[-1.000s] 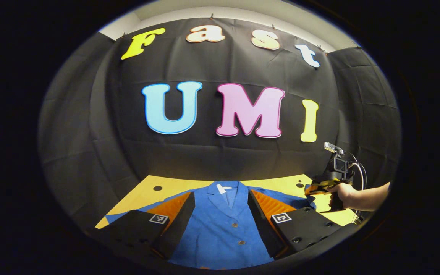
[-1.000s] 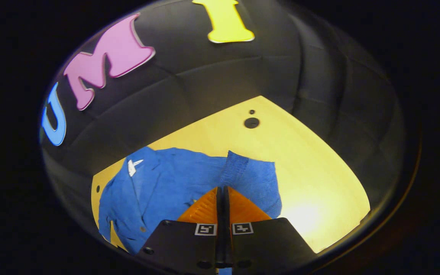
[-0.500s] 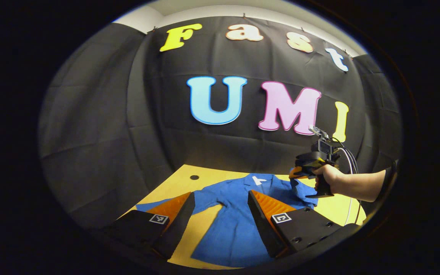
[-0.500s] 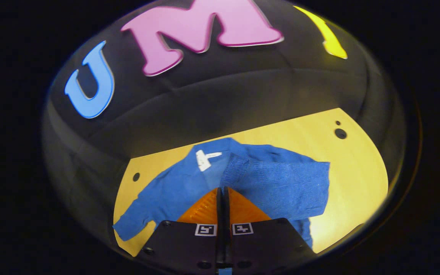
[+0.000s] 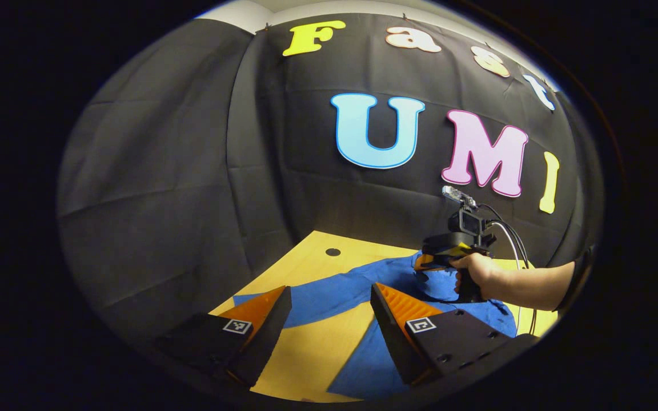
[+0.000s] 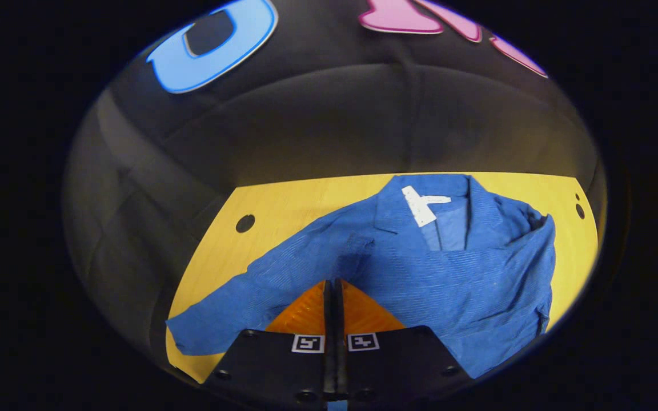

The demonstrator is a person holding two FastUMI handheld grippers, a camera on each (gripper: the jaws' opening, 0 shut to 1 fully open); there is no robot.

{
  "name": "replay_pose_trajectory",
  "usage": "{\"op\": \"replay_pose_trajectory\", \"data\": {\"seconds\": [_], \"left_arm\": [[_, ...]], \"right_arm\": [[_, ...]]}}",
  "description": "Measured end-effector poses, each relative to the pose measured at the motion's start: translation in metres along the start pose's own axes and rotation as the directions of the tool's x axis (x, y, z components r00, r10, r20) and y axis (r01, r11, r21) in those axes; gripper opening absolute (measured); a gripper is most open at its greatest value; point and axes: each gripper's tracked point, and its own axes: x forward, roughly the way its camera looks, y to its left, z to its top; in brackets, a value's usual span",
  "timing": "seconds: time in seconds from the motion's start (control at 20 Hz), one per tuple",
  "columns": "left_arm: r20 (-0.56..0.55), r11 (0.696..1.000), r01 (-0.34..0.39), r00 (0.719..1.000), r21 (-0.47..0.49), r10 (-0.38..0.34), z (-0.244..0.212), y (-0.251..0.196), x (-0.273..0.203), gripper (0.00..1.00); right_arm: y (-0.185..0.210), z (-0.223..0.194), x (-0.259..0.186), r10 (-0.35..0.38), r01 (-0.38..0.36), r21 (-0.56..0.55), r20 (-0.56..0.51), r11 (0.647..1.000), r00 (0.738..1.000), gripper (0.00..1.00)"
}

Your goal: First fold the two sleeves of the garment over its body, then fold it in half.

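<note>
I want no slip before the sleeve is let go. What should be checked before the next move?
1. Right gripper shut on the right sleeve: jaws closed, cloth between them cannot tell.
2. Right sleeve drawn over the blue shirt body: ok.
3. Left sleeve folded: not ok, lies spread on the table.
4. Left gripper open, free: ok.
5. Collar flat: ok.

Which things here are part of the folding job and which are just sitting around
In the job: blue button-up garment; its outstretched sleeve; right gripper, shut on the other sleeve; left gripper, open.

Just there: yellow wooden table; round hole in it.
</note>
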Motion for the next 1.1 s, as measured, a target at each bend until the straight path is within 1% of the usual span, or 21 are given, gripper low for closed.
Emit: {"op": "replay_pose_trajectory", "data": {"seconds": [0.05, 0.1, 0.15, 0.25, 0.3, 0.45, 0.55, 0.6, 0.65, 0.75, 0.85, 0.9, 1.0, 1.1], "left_arm": [[-0.001, 1.000, -0.005, 1.000, -0.002, 0.005, -0.001, 0.004, 0.004, 0.81], [-0.003, 1.000, -0.010, 1.000, -0.004, 0.010, -0.003, 0.007, 0.007, 0.80], [-0.006, 1.000, -0.016, 1.000, -0.008, 0.016, -0.005, 0.012, 0.010, 0.81], [-0.009, 0.999, -0.025, 1.000, -0.026, 0.025, -0.009, 0.018, 0.020, 0.81], [-0.013, 0.999, -0.032, 0.999, -0.039, 0.032, -0.013, 0.022, 0.025, 0.81], [-0.050, 0.994, -0.079, 0.996, -0.077, 0.076, -0.026, 0.040, 0.046, 0.81], [-0.094, 0.985, -0.142, 0.987, -0.102, 0.133, -0.039, 0.062, 0.064, 0.81], [-0.135, 0.976, -0.191, 0.975, -0.107, 0.176, -0.049, 0.075, 0.073, 0.82], [-0.181, 0.964, -0.244, 0.958, -0.104, 0.223, -0.060, 0.090, 0.083, 0.81], [-0.246, 0.936, -0.339, 0.919, -0.097, 0.307, -0.080, 0.116, 0.107, 0.83], [-0.324, 0.910, -0.403, 0.877, -0.098, 0.354, -0.098, 0.125, 0.129, 0.83], [-0.353, 0.904, -0.418, 0.862, -0.092, 0.363, -0.104, 0.127, 0.140, 0.83], [-0.421, 0.903, -0.422, 0.835, -0.074, 0.355, -0.101, 0.124, 0.139, 0.83], [-0.461, 0.894, -0.447, 0.798, -0.023, 0.388, -0.098, 0.129, 0.138, 0.83]], "right_arm": [[0.008, 0.000, 0.005, 0.002, -0.002, -0.014, 0.007, 1.000, 1.000, 0.01], [0.018, -0.003, 0.009, 0.021, -0.021, -0.012, 0.003, 1.000, 1.000, 0.07], [0.023, -0.009, 0.010, 0.038, -0.038, -0.007, -0.003, 0.999, 0.999, 0.38], [0.022, -0.010, 0.007, 0.020, -0.020, -0.031, 0.000, 0.999, 1.000, 0.99], [0.018, -0.010, 0.004, 0.009, -0.009, -0.054, 0.005, 0.998, 1.000, 0.96], [0.011, -0.006, -0.013, -0.003, 0.008, -0.116, 0.047, 0.993, 0.999, 0.97], [0.004, -0.013, -0.036, 0.004, 0.005, -0.156, 0.063, 0.988, 0.998, 0.97], [-0.002, -0.019, -0.049, 0.008, 0.005, -0.182, 0.073, 0.983, 0.997, 0.97], [-0.012, -0.025, -0.065, 0.007, 0.011, -0.208, 0.083, 0.978, 0.997, 0.97], [-0.028, -0.041, -0.093, 0.015, 0.006, -0.233, 0.089, 0.972, 0.996, 0.97], [-0.039, -0.067, -0.123, 0.033, -0.025, -0.221, 0.034, 0.975, 0.999, 0.97], [-0.044, -0.074, -0.136, 0.038, -0.033, -0.216, 0.019, 0.976, 0.999, 0.97], [-0.051, -0.082, -0.162, 0.056, -0.053, -0.198, 0.010, 0.979, 0.998, 0.97], [-0.060, -0.075, -0.190, 0.067, -0.055, -0.193, 0.057, 0.980, 0.996, 0.98]]}}
